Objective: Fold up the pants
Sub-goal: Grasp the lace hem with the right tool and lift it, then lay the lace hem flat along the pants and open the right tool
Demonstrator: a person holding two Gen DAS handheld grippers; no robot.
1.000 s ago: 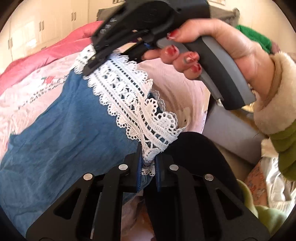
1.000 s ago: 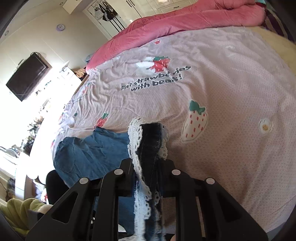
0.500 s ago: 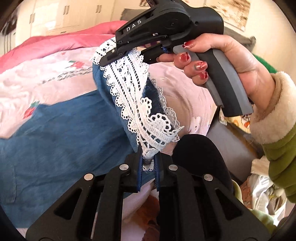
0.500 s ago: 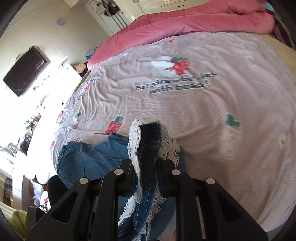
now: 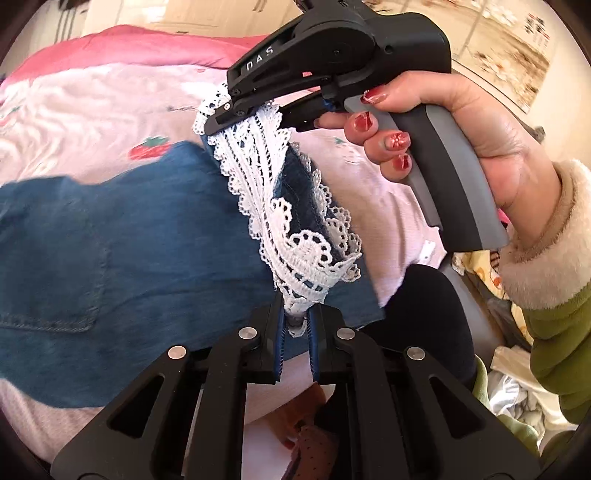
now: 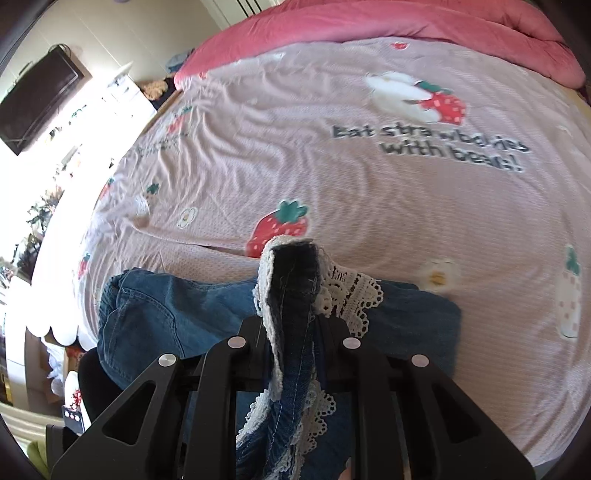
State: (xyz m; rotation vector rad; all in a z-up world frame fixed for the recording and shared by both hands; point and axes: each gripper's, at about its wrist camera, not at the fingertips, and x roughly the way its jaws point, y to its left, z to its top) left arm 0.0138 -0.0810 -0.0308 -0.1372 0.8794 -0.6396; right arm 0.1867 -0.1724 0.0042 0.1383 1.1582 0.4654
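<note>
Blue denim pants [image 5: 110, 258] with a white lace hem [image 5: 273, 206] lie on the pink strawberry bedsheet [image 5: 92, 110]. My left gripper [image 5: 295, 325] is shut on one end of the lace hem. My right gripper [image 5: 240, 114], held by a hand with red nails, is shut on the other end and holds it above the bed. In the right wrist view the right gripper [image 6: 291, 325] clamps the bunched hem [image 6: 291, 288], with the rest of the pants [image 6: 166, 317] spread on the sheet [image 6: 332, 177] below.
A pink duvet [image 6: 406, 22] lies along the far side of the bed. A wall TV [image 6: 37, 99] and a cluttered white shelf [image 6: 122, 92] stand at the left. A dark chair [image 5: 436, 317] and piled fabric [image 5: 517, 391] sit beside the bed edge.
Both grippers have carried the lace hem over the pants towards the waist end. More of the leg lies doubled over. Both grips are unchanged.
</note>
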